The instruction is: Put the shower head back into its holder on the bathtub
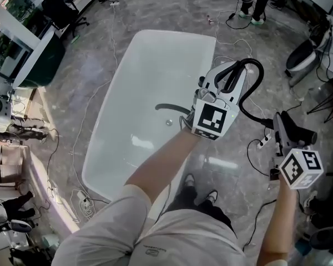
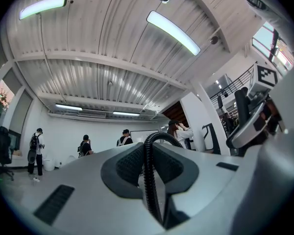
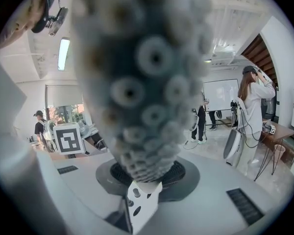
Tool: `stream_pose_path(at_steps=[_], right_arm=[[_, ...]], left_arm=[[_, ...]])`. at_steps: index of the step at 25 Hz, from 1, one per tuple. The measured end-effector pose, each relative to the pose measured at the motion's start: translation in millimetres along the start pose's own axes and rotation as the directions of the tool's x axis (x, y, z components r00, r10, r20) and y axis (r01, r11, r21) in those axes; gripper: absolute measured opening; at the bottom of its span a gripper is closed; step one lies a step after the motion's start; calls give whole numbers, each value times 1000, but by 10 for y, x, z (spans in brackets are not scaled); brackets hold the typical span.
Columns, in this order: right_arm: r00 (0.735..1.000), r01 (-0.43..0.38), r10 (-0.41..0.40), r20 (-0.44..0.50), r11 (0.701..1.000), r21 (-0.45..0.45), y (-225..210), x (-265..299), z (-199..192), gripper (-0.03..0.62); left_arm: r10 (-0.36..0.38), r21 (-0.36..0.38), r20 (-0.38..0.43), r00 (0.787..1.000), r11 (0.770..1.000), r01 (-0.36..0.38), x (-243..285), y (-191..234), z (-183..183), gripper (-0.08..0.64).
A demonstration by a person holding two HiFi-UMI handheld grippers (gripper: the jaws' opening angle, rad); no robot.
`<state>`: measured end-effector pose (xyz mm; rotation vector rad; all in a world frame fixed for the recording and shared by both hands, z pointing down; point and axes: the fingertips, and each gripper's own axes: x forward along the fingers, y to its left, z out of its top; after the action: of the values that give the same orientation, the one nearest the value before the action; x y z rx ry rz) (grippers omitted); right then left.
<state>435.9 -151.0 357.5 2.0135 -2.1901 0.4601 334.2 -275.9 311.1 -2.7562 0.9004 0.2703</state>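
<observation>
The right gripper (image 1: 282, 144) is closed part-way on the shower head (image 3: 147, 82), whose nozzle face fills its view. In the head view it hangs at about 4 o'clock from the bathtub (image 1: 155, 65), outside the rim and over the floor (image 1: 89, 82). The left gripper (image 1: 228, 71) is clamped on the black hose (image 1: 257, 87) at the tub's 3 o'clock edge. I cannot pick out the holder; it may lie under the left gripper.

Risks, as I judge them: the head is rounded and bulky, so it could twist or slip in the pads on the way down and knock the tub. The hose arches in a stiff loop between the two grippers and could drag the head off line or kink. Cables (image 1: 77, 173) trail round the feet and could trip the person.

The floor is grey, marbled and glossy. People (image 2: 85, 146) stand about the open room under strip lights (image 2: 174, 32)
</observation>
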Motion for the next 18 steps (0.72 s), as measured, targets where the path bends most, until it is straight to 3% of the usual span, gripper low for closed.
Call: stream_pose_path(at_steps=[11,18], right_arm=[[996,-85,86,-23,996,15,228,240,-180,109],[989,-141,139,-53,989,-46,599,401,-263,109]], left_arm=[[111,21,-65,992,994,-110,-648,327,-244,55],[181,-59,-129,975,980,-190,-1049,505,-476,55]])
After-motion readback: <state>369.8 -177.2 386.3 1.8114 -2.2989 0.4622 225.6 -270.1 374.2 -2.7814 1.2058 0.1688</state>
